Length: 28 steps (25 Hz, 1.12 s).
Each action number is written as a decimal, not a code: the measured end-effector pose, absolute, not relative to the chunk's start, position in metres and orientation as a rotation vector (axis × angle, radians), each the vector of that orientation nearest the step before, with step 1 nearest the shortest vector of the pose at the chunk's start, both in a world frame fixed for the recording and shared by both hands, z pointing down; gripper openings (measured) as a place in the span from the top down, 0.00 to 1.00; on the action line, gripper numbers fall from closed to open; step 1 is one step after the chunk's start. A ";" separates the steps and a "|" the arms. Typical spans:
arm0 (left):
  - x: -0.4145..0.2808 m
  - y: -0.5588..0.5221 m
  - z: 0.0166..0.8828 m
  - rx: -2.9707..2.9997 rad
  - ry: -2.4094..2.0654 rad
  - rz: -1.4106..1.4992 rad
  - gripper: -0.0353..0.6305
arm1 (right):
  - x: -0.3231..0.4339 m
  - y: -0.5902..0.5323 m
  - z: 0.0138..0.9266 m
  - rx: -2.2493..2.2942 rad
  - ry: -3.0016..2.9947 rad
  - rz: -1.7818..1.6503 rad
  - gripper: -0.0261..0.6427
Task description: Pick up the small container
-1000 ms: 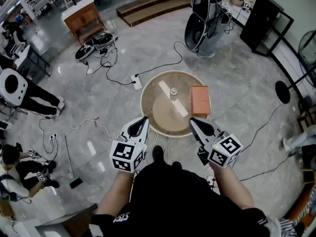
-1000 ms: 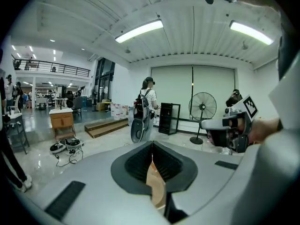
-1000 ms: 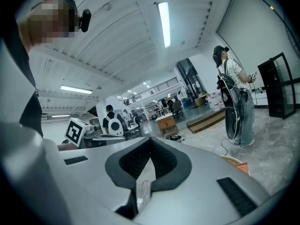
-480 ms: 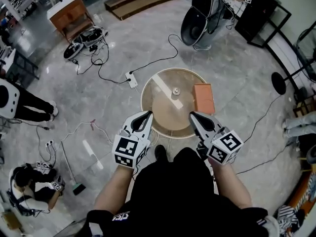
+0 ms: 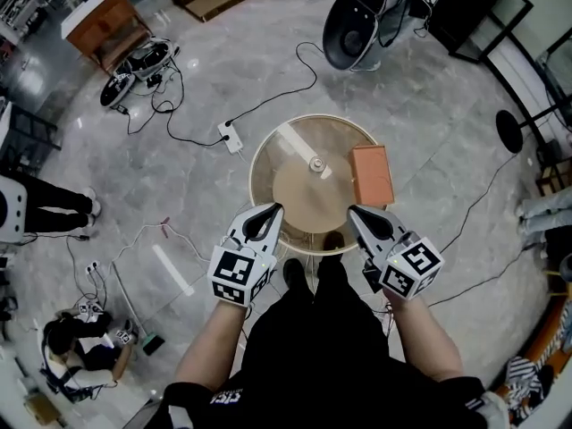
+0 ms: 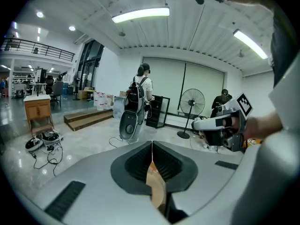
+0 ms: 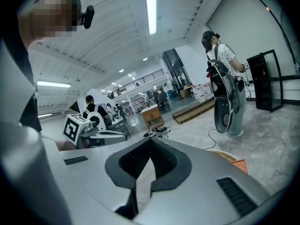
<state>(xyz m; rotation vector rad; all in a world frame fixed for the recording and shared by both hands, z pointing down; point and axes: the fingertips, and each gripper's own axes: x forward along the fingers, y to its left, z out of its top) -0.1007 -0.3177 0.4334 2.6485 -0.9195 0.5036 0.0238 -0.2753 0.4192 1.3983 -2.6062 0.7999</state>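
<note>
The small container [image 5: 315, 163], a little pale metallic pot, stands near the middle of a round wooden table [image 5: 268, 164]. An orange-brown box [image 5: 372, 174] lies to its right and a pale strip [image 5: 295, 141] crosses the top behind it. My left gripper [image 5: 272, 209] hovers over the table's near left rim, shut and empty. The right gripper [image 5: 354, 211] hovers over the near right rim, also shut and empty. Both point toward the container from well short of it. In the left gripper view the jaws [image 6: 152, 144] meet; in the right gripper view the jaws [image 7: 151, 139] meet too.
A power strip [image 5: 229, 135] and cables lie on the marble floor left of the table. A person with a large black round device [image 5: 350, 34] stands beyond it. A black shelf [image 5: 474, 3], a fan base [image 5: 511, 120] and a wooden cabinet [image 5: 93, 21] ring the room.
The view has moved forward, and both grippers have advanced from just before the table to over its near rim. Both stay shut.
</note>
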 end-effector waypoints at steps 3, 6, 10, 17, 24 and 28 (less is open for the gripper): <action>-0.077 -0.348 0.462 2.635 -0.891 0.515 0.92 | 0.040 -0.304 0.449 1.359 -2.569 0.816 0.94; -0.055 -0.374 0.494 2.641 -0.859 0.537 0.92 | 0.053 -0.328 0.481 1.336 -2.545 0.838 0.94; -0.031 -0.403 0.544 2.623 -0.814 0.561 0.92 | 0.069 -0.356 0.523 1.335 -2.515 0.904 0.94; 0.008 -0.445 0.639 2.595 -0.784 0.582 0.92 | 0.084 -0.393 0.593 1.302 -2.486 0.997 0.94; 0.029 -0.478 0.723 2.566 -0.762 0.627 0.87 | 0.097 -0.422 0.670 1.279 -2.449 1.100 0.94; 0.037 -0.493 0.770 2.569 -0.719 0.665 0.75 | 0.095 -0.434 0.712 1.250 -2.434 1.137 0.94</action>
